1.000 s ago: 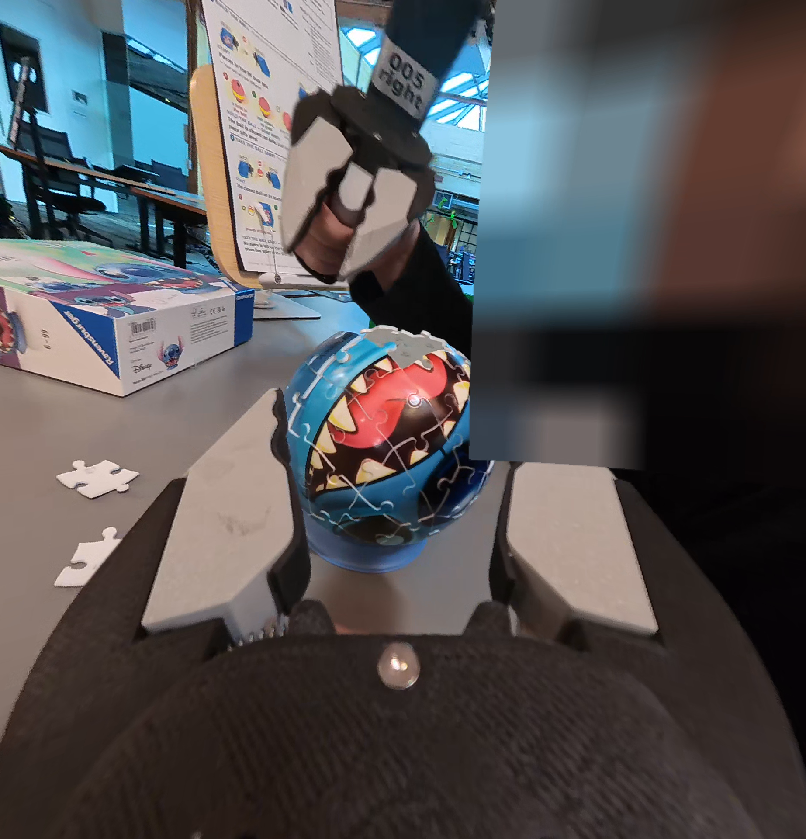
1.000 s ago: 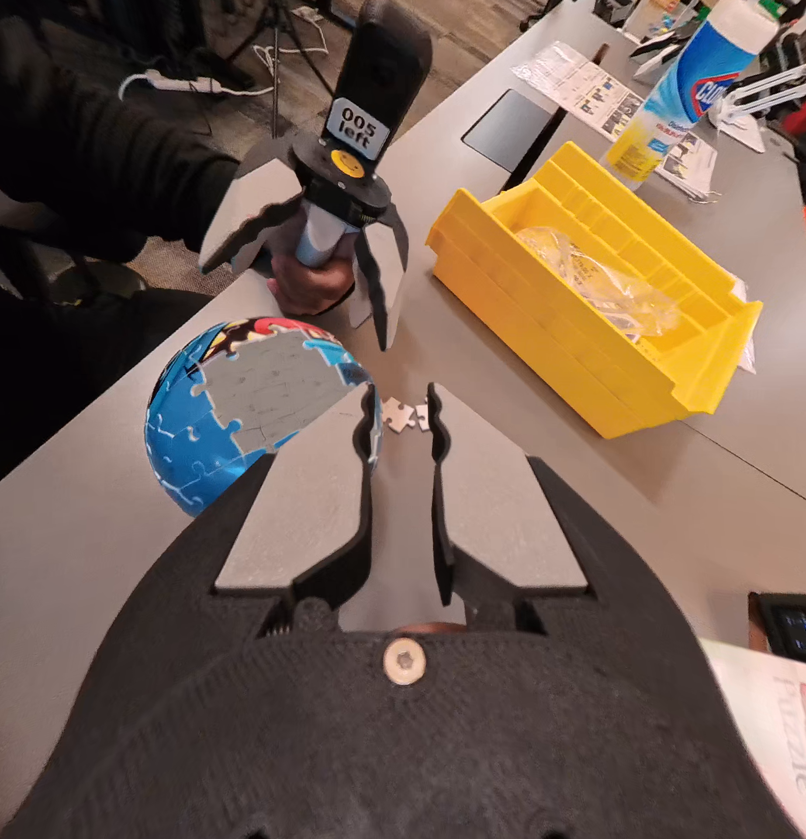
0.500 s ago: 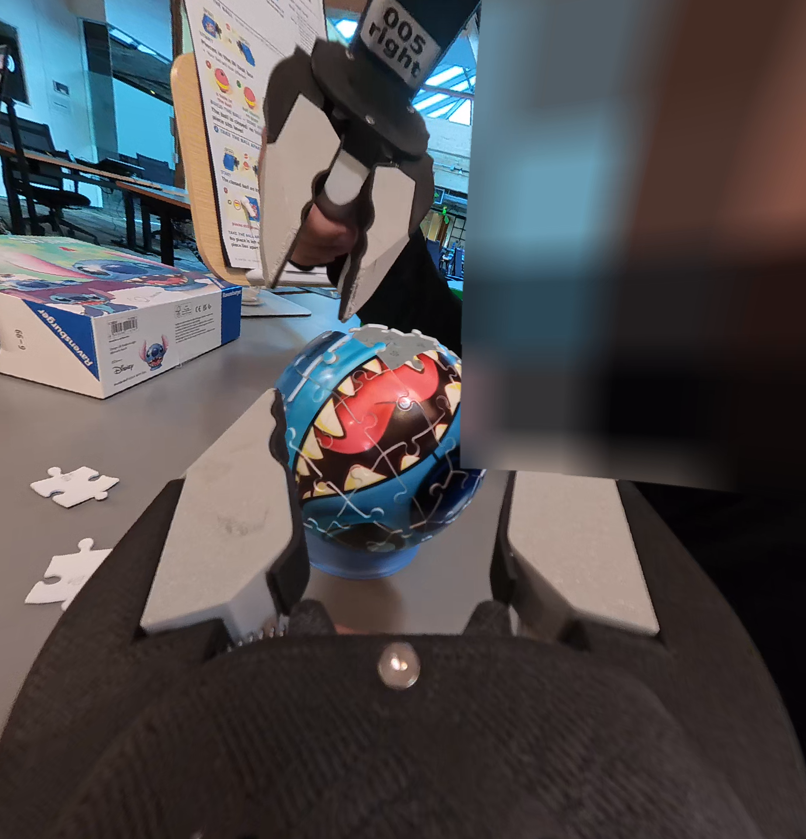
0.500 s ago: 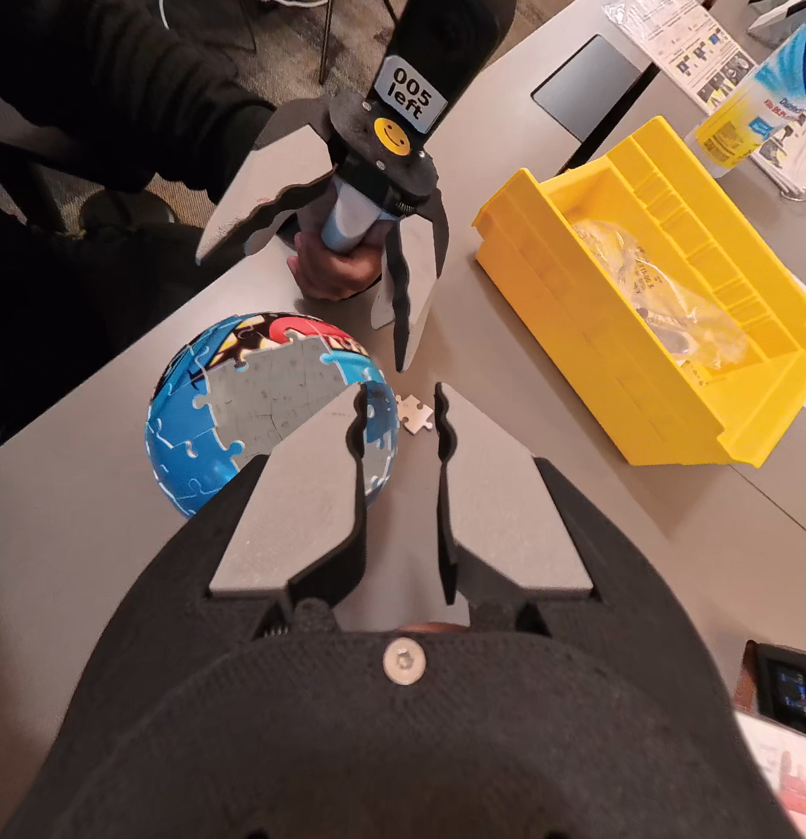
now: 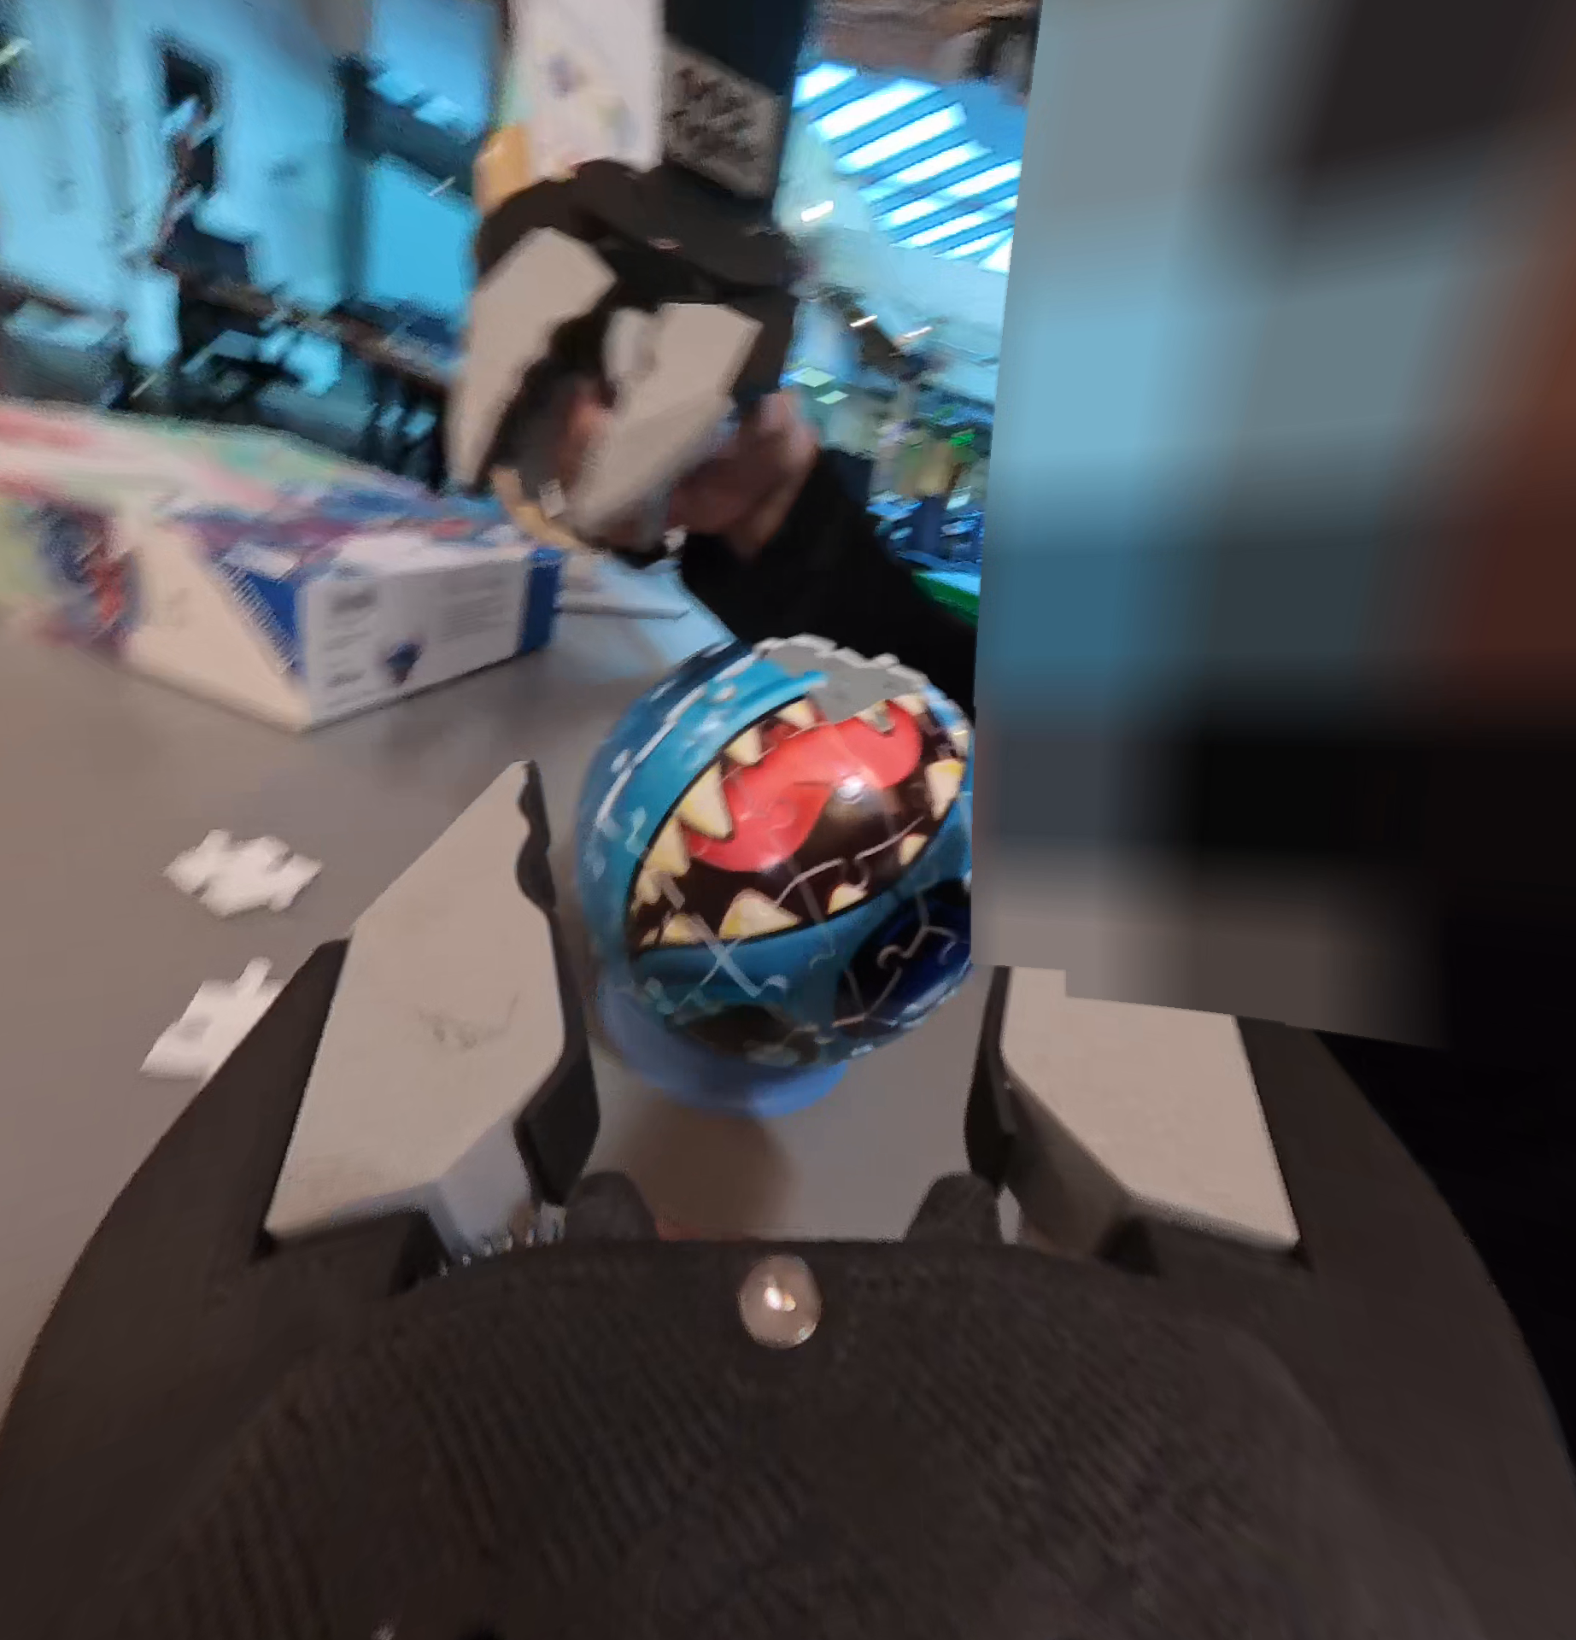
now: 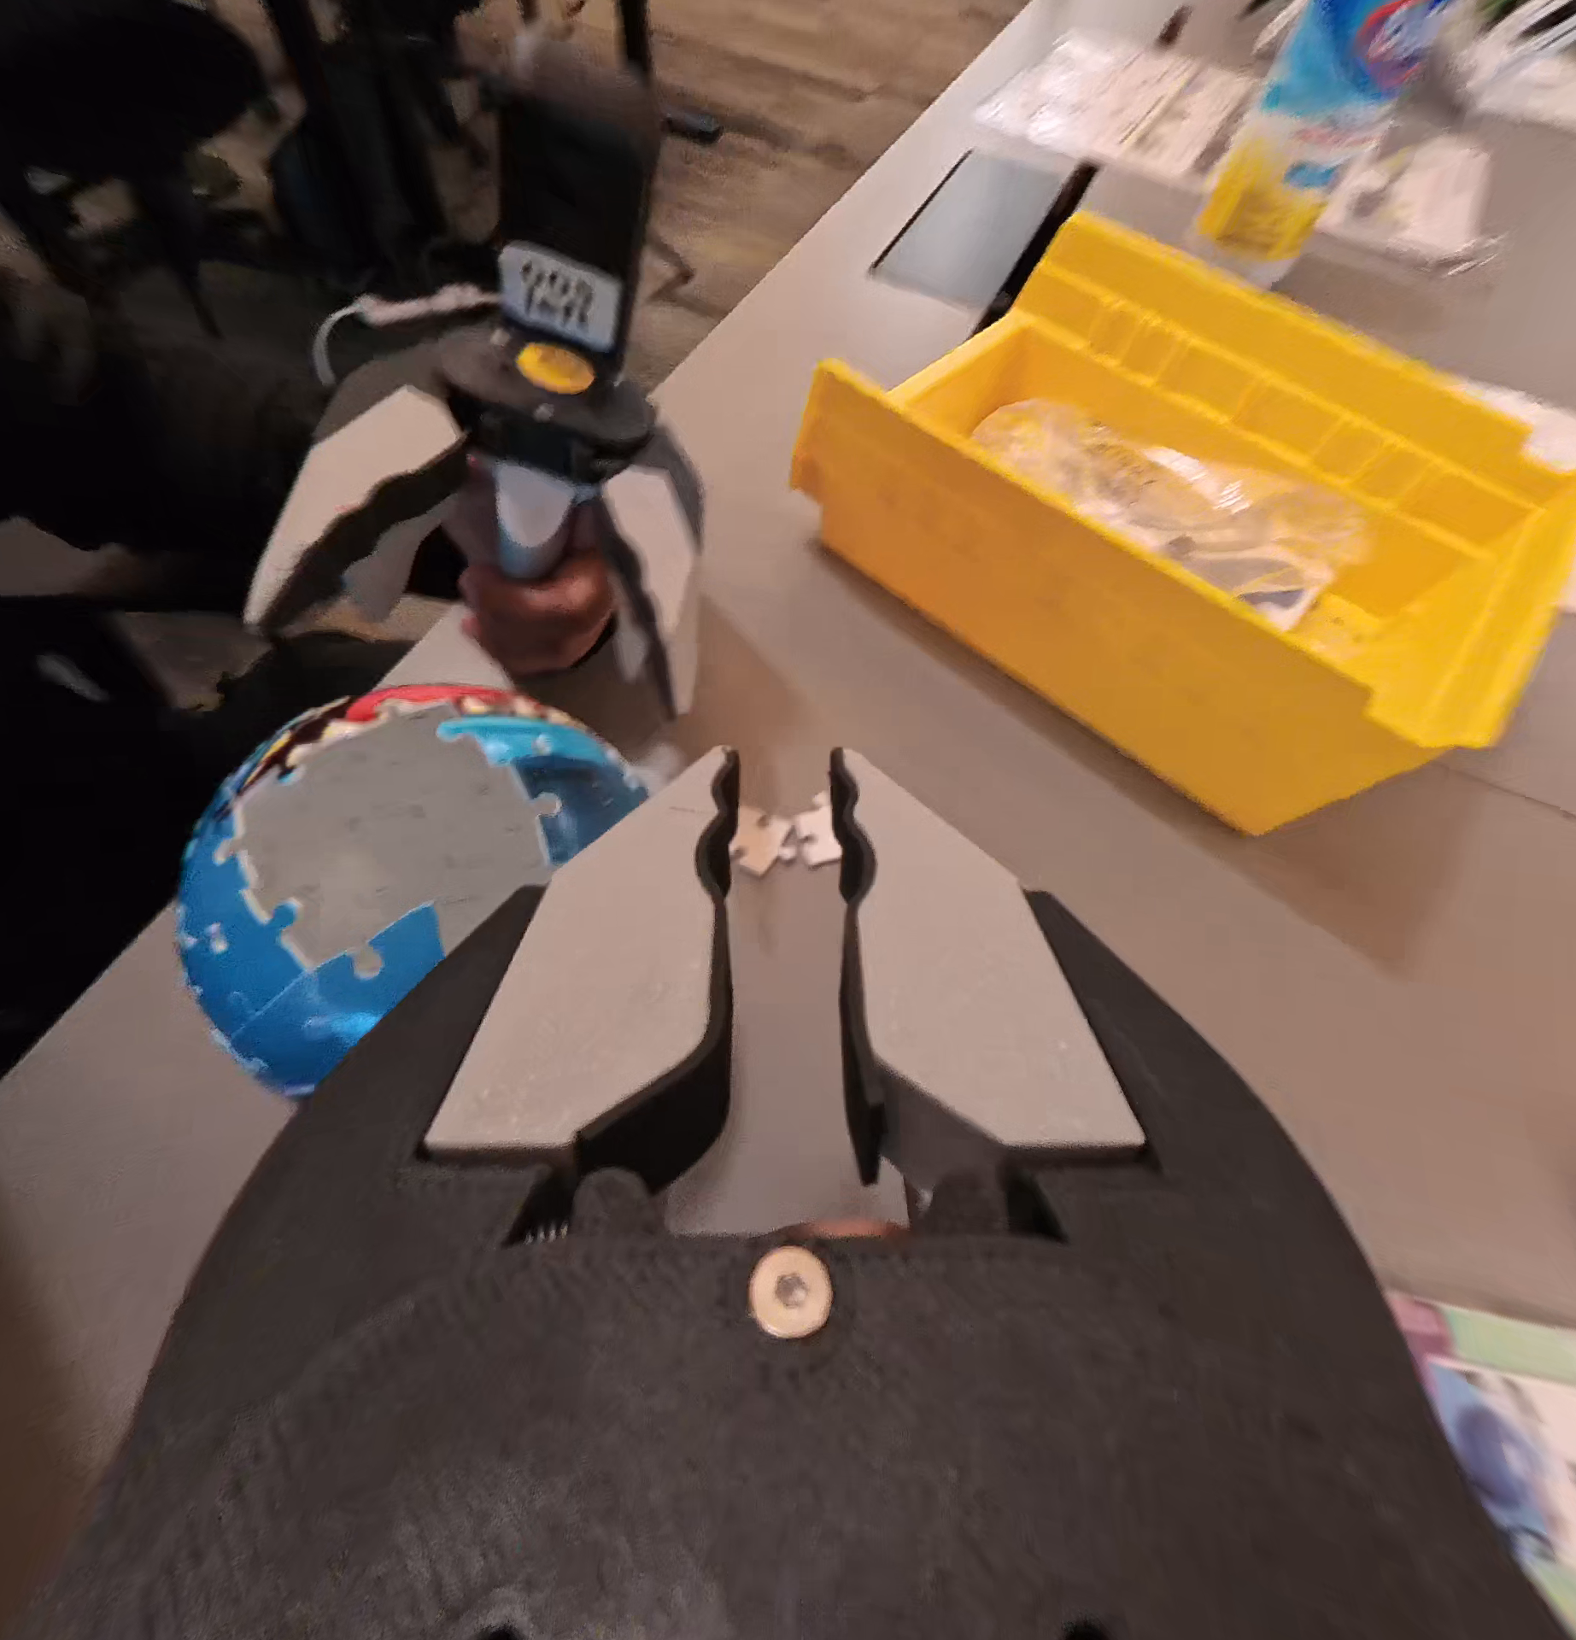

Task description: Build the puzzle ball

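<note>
The puzzle ball (image 5: 784, 870), blue with a toothed red mouth, stands on a blue ring on the grey table (image 5: 83, 799). Its top has a grey jigsaw-edged patch (image 6: 385, 825). My left gripper (image 5: 780, 781) is open, with its fingers on either side of the ball and apart from it; a mosaic patch hides its right fingertip. My right gripper (image 6: 782, 799) is narrowly open and empty, above two loose white pieces (image 6: 784, 834) on the table. In the left wrist view it (image 5: 580, 426) hangs beyond the ball. The ball (image 6: 393, 879) lies left of it.
Two more loose pieces (image 5: 243, 870) lie left of my left gripper. The puzzle box (image 5: 260, 586) stands at the back left. A yellow bin (image 6: 1192, 568) with a plastic bag is at the right, with a bottle (image 6: 1281, 133) and papers behind it.
Both views are now blurred by motion. The ball has shifted right between my left fingers. My right gripper has swung so that the two loose pieces show between its fingertips.
</note>
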A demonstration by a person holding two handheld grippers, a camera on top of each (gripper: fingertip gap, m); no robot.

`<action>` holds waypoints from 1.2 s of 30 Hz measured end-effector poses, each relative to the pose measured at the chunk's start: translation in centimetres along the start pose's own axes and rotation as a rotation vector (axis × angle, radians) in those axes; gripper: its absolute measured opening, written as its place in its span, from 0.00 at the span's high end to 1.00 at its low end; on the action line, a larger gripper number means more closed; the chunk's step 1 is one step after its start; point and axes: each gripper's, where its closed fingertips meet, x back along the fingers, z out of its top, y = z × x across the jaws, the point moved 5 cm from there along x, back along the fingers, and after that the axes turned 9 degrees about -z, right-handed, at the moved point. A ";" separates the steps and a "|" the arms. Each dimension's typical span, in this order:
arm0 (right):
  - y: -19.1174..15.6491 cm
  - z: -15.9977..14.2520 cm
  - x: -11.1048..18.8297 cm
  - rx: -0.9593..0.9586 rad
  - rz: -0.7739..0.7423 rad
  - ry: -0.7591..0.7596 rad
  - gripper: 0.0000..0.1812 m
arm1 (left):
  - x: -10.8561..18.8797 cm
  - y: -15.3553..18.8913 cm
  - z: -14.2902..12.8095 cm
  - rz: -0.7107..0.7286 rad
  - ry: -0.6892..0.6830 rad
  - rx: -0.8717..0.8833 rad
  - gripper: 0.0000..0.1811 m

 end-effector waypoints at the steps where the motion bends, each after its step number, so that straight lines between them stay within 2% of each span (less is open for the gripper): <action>1: -0.2 -0.5 -0.1 0.000 0.013 -0.039 0.89 | 0.3 0.1 -0.2 0.040 -0.024 0.028 0.40; 5: -1.0 -1.4 2.0 -0.001 0.034 -0.070 0.76 | 1.5 1.9 -0.7 0.182 -0.144 0.094 0.32; 8: -2.0 -2.0 4.3 -0.051 0.099 -0.070 0.63 | 1.1 2.5 -1.5 0.294 -0.199 0.199 0.31; 11: -3.5 -3.3 5.6 -0.120 0.206 -0.068 0.58 | -0.1 2.9 -3.2 0.310 -0.230 0.305 0.32; 15: -5.4 -6.0 5.0 -0.234 0.298 -0.093 0.53 | -1.4 3.1 -5.0 0.319 -0.285 0.330 0.31; 18: -6.5 -7.4 3.5 -0.306 0.352 -0.128 0.53 | -2.1 2.7 -5.1 0.339 -0.281 0.335 0.34; 25: -7.2 -7.5 1.4 -0.348 0.367 -0.101 0.48 | -2.5 2.6 -5.5 0.373 -0.336 0.267 0.36; 31: -7.5 -7.8 1.6 -0.299 0.342 -0.089 0.48 | -2.4 2.5 -5.4 0.359 -0.372 0.192 0.37; 36: -7.8 -7.7 1.5 -0.162 0.238 -0.066 0.49 | -2.2 2.1 -5.2 0.380 -0.463 0.018 0.37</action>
